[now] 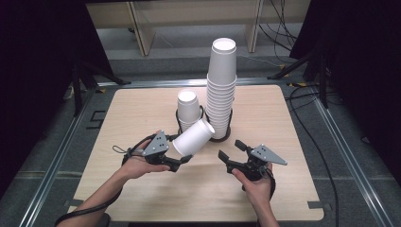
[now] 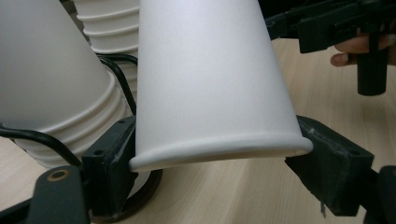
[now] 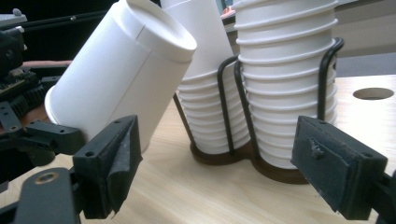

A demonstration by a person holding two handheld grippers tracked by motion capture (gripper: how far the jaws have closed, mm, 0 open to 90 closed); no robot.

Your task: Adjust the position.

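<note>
— What's my left gripper (image 1: 182,162) doing?

— I have it clenched on a single white paper cup (image 1: 193,138). In the left gripper view the black pads sit at both sides of the cup's rim (image 2: 219,151), pressing on it. In the high view the cup is just left of centre, tilted, its closed bottom pointing up and right toward the cup holder (image 1: 226,135).

— And my right gripper (image 1: 231,150)?

— Released. In the right gripper view its two jaws stand wide apart at the bottom of the frame with nothing between them. It sits right of centre in the high view, near the cup but not touching it.

— What's behind?

— The tall stack of cups (image 1: 221,90) and the short stack (image 1: 188,109), side by side in the wire holder on the wooden table (image 1: 142,109).
</note>
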